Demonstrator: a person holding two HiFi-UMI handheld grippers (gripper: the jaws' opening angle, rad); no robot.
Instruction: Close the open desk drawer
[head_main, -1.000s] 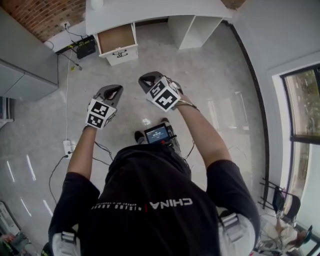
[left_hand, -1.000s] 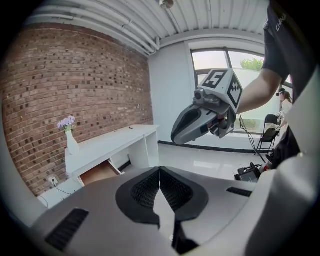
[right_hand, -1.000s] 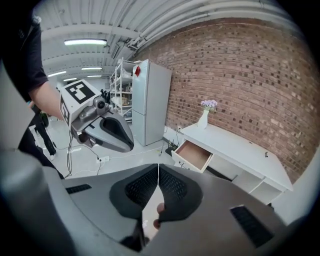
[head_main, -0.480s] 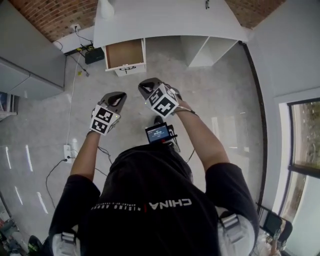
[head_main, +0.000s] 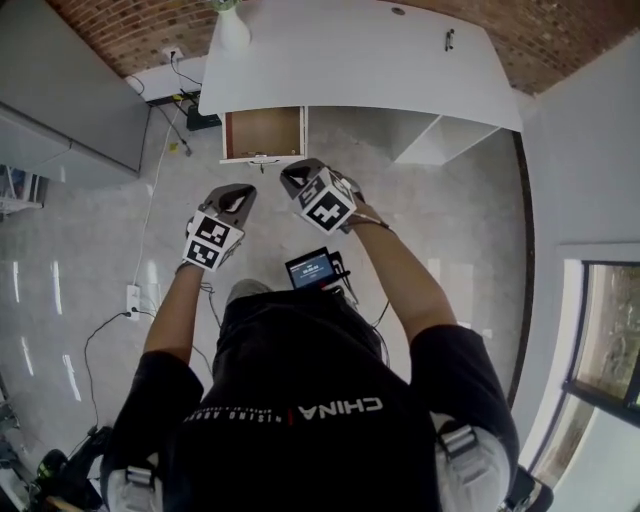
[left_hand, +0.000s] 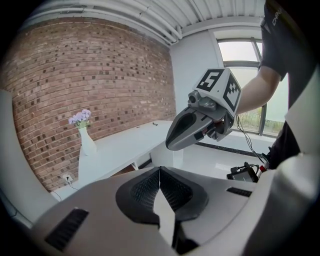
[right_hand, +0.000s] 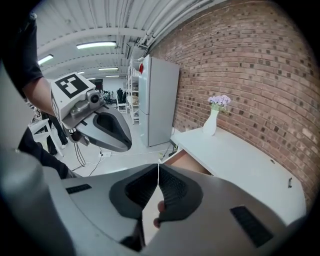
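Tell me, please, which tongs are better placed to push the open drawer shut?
Probably the right. The right tongs, shut, sit nearer the front of the open drawer in the head view; the right gripper view shows it just past their tips. The left tongs, shut, hang farther back.

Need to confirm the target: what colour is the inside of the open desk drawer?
The drawer is brown inside, with a white front; the head view shows it best.

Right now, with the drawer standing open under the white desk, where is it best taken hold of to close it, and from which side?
The drawer shows its white front panel toward the person, with a small handle at its middle. Best press there, probably, coming from the person's side straight toward the desk.
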